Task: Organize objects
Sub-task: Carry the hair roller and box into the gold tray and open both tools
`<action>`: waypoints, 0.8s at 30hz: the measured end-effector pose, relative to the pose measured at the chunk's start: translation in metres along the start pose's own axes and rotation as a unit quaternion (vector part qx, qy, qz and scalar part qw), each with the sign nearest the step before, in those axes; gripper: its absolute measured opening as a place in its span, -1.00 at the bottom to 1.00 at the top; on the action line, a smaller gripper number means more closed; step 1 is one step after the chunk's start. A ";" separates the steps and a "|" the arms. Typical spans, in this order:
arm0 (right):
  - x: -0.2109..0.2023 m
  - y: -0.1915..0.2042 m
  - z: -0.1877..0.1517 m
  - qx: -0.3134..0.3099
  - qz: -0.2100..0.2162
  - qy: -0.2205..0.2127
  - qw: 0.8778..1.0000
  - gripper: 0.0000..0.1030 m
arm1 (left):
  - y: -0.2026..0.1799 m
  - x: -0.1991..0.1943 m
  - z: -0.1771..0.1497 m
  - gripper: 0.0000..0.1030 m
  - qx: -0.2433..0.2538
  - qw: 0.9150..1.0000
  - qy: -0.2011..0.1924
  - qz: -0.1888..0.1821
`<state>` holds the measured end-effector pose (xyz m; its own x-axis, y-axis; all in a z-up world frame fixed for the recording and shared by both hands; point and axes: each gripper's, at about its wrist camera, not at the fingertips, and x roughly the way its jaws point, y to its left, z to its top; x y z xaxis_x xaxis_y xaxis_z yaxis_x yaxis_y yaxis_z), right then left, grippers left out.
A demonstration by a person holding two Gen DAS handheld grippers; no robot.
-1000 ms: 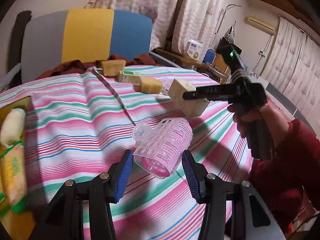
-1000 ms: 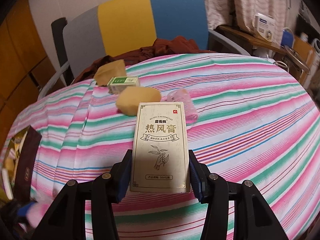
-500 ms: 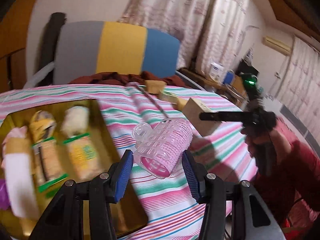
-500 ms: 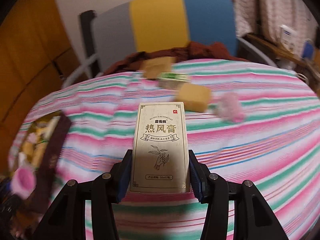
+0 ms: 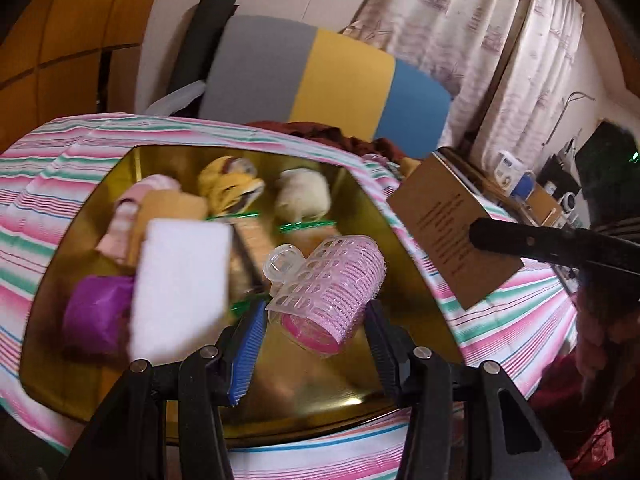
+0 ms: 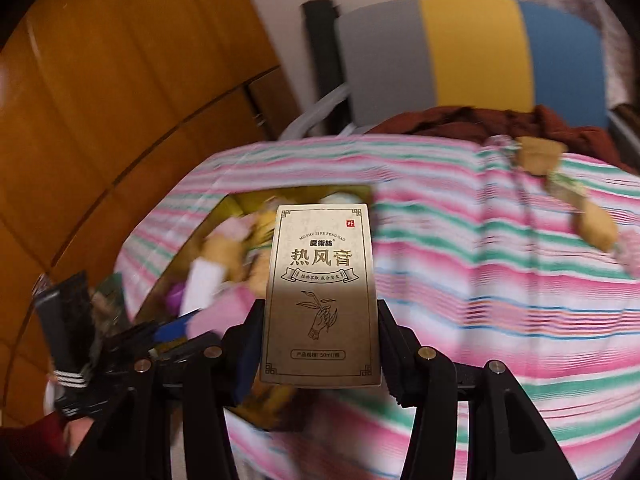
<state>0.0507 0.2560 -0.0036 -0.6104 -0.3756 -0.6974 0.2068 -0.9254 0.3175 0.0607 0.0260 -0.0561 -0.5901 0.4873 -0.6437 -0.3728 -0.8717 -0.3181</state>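
While clamped, carton (image 6: 322,296) stands upright lengthwise.

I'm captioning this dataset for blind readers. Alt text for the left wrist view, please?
The left gripper holds a pink hair roller above a gold tray of small items on a striped tablecloth. At right, a tan box hangs in the right gripper.

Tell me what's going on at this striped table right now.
A person is tidying small items into a shallow gold metal tray on the pink and green striped tablecloth. The left gripper holds a pink plastic hair roller above the tray, which already holds a white sponge block, a purple item and some packets. The right gripper grips a tan cardboard box printed with Chinese characters, held near the tray. A few items remain out on the cloth.
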 end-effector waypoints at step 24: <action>0.046 0.052 -0.020 -0.029 0.009 0.063 0.998 0.15 | 0.016 -0.007 -0.009 0.03 -0.009 0.998 0.042 0.044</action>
<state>0.0488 0.1901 -0.0317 -0.5054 -0.3919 -0.7688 0.2631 -0.9185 0.2953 0.0651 0.0076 -0.0628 -0.5581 0.4042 -0.7247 -0.3096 -0.9117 -0.2701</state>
